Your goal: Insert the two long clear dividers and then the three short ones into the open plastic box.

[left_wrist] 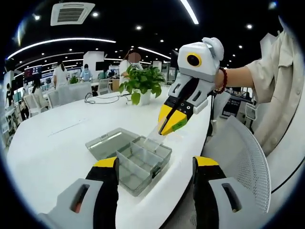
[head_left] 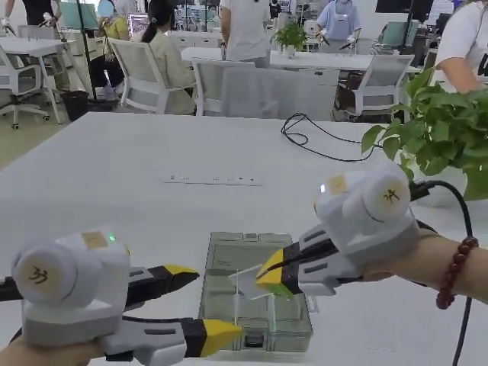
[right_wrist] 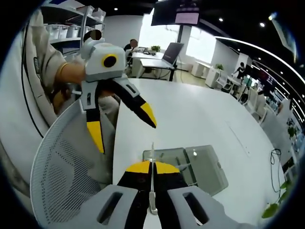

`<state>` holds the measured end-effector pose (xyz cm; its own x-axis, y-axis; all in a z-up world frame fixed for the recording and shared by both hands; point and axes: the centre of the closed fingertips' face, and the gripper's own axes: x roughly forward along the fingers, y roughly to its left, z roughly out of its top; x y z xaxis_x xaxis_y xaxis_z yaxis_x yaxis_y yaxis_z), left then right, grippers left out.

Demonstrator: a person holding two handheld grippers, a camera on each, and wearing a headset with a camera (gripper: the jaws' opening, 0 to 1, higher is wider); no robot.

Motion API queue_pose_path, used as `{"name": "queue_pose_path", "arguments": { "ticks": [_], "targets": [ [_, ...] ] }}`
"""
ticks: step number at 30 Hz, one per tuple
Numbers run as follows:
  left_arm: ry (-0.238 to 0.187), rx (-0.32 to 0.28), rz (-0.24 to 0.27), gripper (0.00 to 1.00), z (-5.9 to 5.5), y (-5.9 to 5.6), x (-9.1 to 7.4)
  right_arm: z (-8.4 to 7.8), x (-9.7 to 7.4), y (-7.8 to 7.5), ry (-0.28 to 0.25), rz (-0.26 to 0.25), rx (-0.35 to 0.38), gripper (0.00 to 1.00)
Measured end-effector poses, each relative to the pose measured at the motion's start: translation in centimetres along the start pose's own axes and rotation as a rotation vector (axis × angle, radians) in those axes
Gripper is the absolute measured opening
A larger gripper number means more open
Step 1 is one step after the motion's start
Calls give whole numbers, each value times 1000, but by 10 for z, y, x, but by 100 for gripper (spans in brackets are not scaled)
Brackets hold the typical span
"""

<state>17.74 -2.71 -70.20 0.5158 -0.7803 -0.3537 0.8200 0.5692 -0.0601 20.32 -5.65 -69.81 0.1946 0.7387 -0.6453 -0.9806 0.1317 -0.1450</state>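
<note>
The open clear plastic box (head_left: 293, 335) lies near the table's front edge, its lid (head_left: 242, 250) flat behind the base. Clear dividers stand in the base (left_wrist: 143, 164). My right gripper (head_left: 268, 279) is shut on a small clear divider (head_left: 247, 284), held tilted just above the box. The left gripper view shows that divider (left_wrist: 153, 137) hanging from the right gripper (left_wrist: 167, 125) over the box's far end. Seen from the right gripper (right_wrist: 152, 168), the divider (right_wrist: 152, 155) is a thin edge between the shut jaws. My left gripper (head_left: 203, 302) is open and holds nothing, left of the box.
A potted plant (head_left: 444, 137) stands at the table's right, a black cable (head_left: 311, 142) loops behind it, and a white strip (head_left: 212, 180) lies mid-table. A mesh chair (right_wrist: 62, 181) is at the table's near edge. Desks, chairs and people fill the room beyond.
</note>
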Motion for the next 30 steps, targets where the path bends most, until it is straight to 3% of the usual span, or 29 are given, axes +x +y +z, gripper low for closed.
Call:
{"name": "queue_pose_path", "arguments": {
  "ticks": [9, 18, 30],
  "targets": [
    [7, -17, 7, 76, -4, 4, 5, -4, 13, -14, 93, 2, 47, 2],
    [-4, -29, 29, 84, -5, 14, 5, -8, 34, -25, 144, 7, 46, 2],
    [6, -40, 40, 92, -11, 21, 0, -11, 58, -35, 170, 8, 33, 2]
  ]
}}
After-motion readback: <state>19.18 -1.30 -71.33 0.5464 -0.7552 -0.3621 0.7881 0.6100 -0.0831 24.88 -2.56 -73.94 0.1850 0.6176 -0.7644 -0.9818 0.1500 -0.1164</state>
